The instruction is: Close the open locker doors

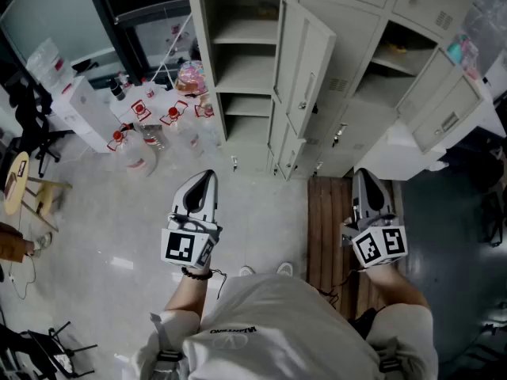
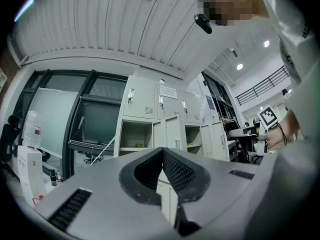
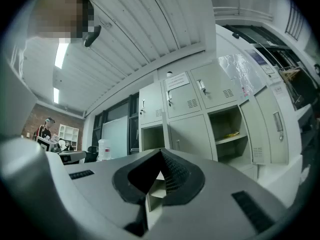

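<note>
A bank of pale grey lockers point(image 1: 341, 125) stands ahead of me. The left compartment point(image 1: 242, 62) is open, showing bare shelves, and its door point(image 1: 305, 66) swings out toward me. Further right, a second compartment point(image 1: 392, 62) is open with its door point(image 1: 447, 109) hanging out to the right. My left gripper point(image 1: 207, 176) is shut and empty, pointing at the left open compartment from well short of it. The right gripper point(image 1: 360, 174) is also shut and empty, below the closed lower doors. Both open compartments also show in the left gripper view point(image 2: 135, 139) and the right gripper view point(image 3: 227, 131).
Several red-labelled water bottles point(image 1: 142, 125) lie on the floor left of the lockers, beside a white box point(image 1: 79, 109) and a pink bag point(image 1: 192, 76). A wooden stool point(image 1: 20, 182) stands at far left. A strip of wooden boards point(image 1: 326, 228) runs under my right side.
</note>
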`<action>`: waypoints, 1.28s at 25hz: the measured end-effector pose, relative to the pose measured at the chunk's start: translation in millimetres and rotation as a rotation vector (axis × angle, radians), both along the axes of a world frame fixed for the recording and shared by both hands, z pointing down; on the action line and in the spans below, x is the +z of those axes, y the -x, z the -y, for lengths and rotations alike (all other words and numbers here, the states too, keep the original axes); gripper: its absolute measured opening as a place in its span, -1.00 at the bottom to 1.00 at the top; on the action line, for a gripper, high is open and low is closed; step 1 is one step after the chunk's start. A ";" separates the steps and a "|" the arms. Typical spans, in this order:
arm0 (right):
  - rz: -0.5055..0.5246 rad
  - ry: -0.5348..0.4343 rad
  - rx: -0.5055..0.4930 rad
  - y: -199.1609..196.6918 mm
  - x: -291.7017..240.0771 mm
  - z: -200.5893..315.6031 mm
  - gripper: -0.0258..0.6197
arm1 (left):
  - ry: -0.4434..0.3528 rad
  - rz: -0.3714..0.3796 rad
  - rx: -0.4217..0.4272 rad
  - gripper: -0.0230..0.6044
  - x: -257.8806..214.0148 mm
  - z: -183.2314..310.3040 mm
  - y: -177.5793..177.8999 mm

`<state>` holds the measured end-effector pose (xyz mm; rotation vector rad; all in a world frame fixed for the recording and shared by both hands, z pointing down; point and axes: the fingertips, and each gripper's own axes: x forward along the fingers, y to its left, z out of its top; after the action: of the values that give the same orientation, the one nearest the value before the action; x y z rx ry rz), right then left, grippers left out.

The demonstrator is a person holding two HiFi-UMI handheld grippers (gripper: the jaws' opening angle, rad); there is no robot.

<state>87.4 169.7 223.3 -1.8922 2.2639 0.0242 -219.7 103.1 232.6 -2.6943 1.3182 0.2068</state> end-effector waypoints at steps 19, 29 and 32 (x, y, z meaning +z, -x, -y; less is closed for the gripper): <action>-0.049 -0.012 -0.039 31.0 6.0 53.9 -0.89 | 0.058 0.027 0.190 -0.91 49.5 28.9 -78.7; -0.024 0.027 -0.140 -17.3 35.9 129.7 -0.89 | 0.090 0.073 0.179 -0.91 70.3 87.9 -173.7; -0.017 0.037 -0.173 -33.0 42.0 152.7 -0.89 | 0.115 0.089 0.161 -0.91 78.4 106.3 -200.7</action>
<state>120.4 17.0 265.3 -1.7117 2.4474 -0.0257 -19.0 -3.2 310.9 -2.8700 1.1229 0.0269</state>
